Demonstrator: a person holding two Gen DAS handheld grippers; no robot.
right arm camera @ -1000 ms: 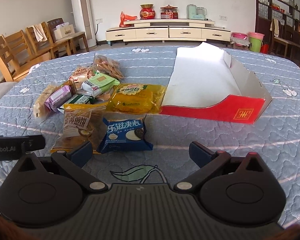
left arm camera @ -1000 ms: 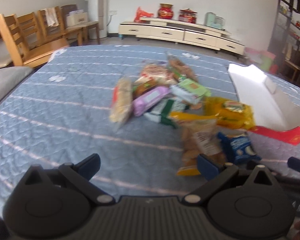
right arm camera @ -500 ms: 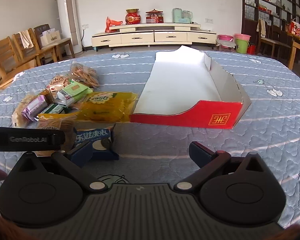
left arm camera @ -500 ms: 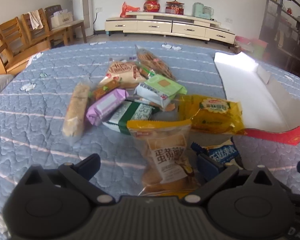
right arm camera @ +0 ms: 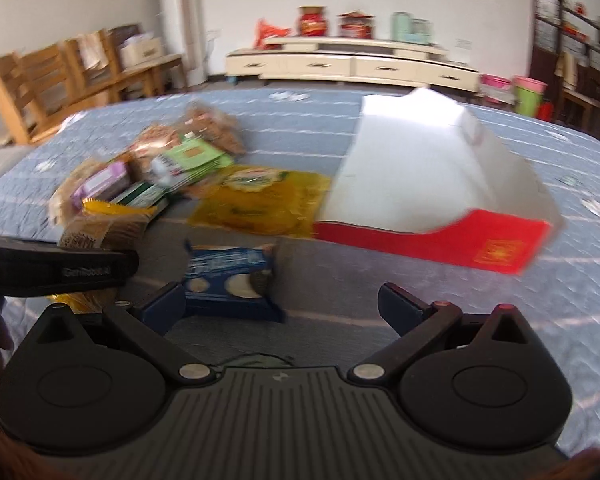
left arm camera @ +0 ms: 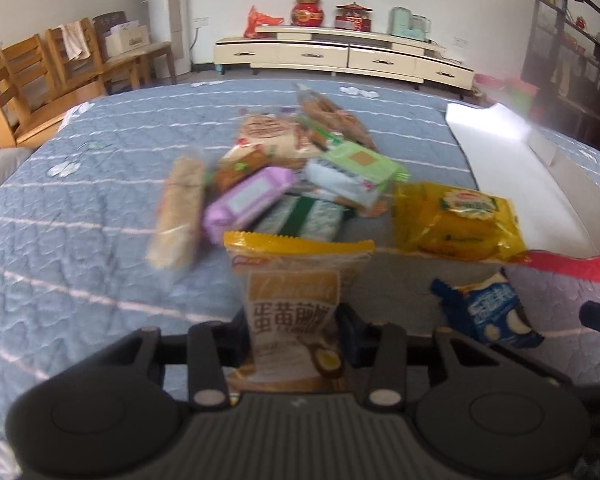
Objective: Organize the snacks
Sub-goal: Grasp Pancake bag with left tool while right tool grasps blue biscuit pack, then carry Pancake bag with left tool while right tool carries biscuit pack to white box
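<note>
My left gripper [left arm camera: 294,330] has its jaws clenched on the egg-yolk cake packet [left arm camera: 293,312], squeezing it at its lower half while its yellow top edge stands up ahead of me. My right gripper [right arm camera: 282,306] is released, jaws spread wide, hanging over the blue quilted bench [right arm camera: 340,308] with the blue cookie packet [right arm camera: 230,280] just in front of its left finger; whether that finger touches the packet I cannot tell, since the view is blurred.

The rest of the snacks lie in a loose heap beyond the cake packet: a purple bar [left arm camera: 248,202], a green and white packet [left arm camera: 354,176] partly on top of a dark green striped one [left arm camera: 300,220], a long pale cracker roll [left arm camera: 178,212] at the left edge of the heap, and a round biscuit bag [left arm camera: 266,136] behind them. A yellow packet [left arm camera: 458,222] lies to the right of the heap, its far corner touching the red front lip of the open cardboard box [right arm camera: 432,240]. The box's white inside [right arm camera: 420,168] holds nothing I can see from either camera. The left gripper's black body [right arm camera: 56,270] crosses the left side of my right camera's view, above the cake packet.
</note>
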